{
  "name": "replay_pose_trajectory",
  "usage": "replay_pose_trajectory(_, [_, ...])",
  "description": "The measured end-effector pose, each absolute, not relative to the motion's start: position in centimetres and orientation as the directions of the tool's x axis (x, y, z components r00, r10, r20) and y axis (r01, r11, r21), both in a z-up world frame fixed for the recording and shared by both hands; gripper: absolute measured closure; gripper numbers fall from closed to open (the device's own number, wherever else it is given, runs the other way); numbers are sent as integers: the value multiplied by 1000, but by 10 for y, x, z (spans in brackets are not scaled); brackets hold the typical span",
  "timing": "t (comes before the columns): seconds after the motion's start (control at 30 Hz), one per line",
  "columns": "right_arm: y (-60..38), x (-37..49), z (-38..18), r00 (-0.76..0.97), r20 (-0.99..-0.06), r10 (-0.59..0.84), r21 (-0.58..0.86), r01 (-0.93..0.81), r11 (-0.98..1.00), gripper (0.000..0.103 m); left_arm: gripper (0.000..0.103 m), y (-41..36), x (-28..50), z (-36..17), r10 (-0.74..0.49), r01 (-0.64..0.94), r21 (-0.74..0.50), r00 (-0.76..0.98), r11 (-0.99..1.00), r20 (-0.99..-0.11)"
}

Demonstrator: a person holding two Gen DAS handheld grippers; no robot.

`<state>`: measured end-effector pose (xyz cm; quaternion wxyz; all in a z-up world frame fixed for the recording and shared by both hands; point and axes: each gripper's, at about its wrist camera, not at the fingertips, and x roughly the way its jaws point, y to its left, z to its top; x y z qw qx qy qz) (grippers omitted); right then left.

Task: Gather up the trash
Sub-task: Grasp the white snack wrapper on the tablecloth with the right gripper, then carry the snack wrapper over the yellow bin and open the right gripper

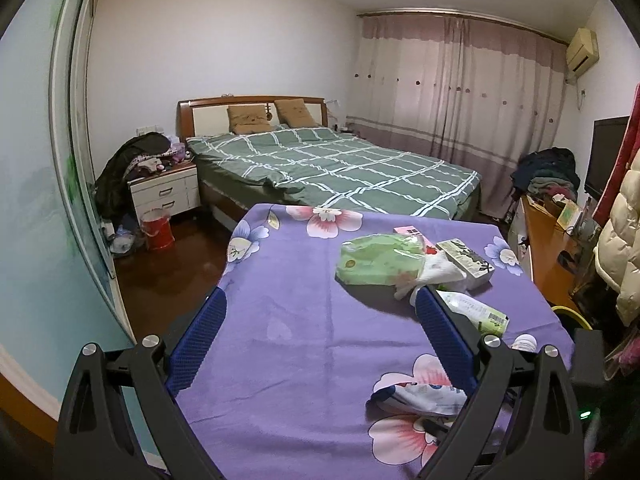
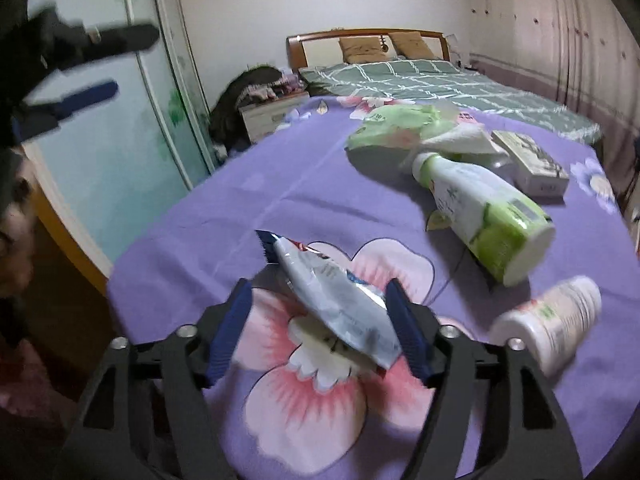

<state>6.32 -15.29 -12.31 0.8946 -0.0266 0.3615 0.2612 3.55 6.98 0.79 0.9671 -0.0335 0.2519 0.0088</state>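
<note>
A crumpled white-and-blue snack wrapper (image 2: 336, 304) lies on the purple flowered tablecloth (image 2: 240, 208), between the open fingers of my right gripper (image 2: 320, 300); the wrapper touches the right finger (image 2: 404, 328). It also shows in the left wrist view (image 1: 420, 398). My left gripper (image 1: 320, 308) is open and empty above the table's left half; it shows blurred at the upper left of the right wrist view (image 2: 120, 64). A green tissue pack (image 1: 380, 260), crumpled tissue (image 1: 436, 272), a lying green-white bottle (image 2: 484, 208), a small white bottle (image 2: 552, 316) and a box (image 2: 528, 160) lie further on.
A bed with a green checked cover (image 1: 328, 164) stands behind the table. A white nightstand (image 1: 164, 192) and a red bucket (image 1: 158, 232) are at the left. A wooden sideboard (image 1: 548, 252) with clutter and hanging coats are at the right.
</note>
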Motion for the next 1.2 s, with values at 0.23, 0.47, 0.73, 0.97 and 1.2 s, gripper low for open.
replay_pose_trajectory(0.23, [-136, 86, -133, 592, -717, 367, 21, -509, 861, 26, 9, 64, 41, 0, -11, -30, -72, 864, 997, -503])
replay_pose_trajectory(0.47, [-135, 102, -148, 502, -763, 408, 86, -546, 833, 36, 9, 59, 44, -2, -17, -24, -75, 862, 997, -507])
replay_pose_trajectory(0.73, [-137, 91, -144, 499, -749, 436, 108, -558, 823, 64, 9, 63, 49, -10, -16, -37, -92, 853, 995, -521])
replay_pose_trajectory(0.97, [-158, 78, -122, 536, -696, 478, 158, -535, 830, 66, 9, 62, 48, -11, -19, -33, -92, 854, 995, -520])
replay_pose_trajectory(1.2, [-204, 78, -91, 614, -621, 488, 222, -459, 860, 66, 9, 51, 51, -15, -42, -6, -89, 847, 996, -530])
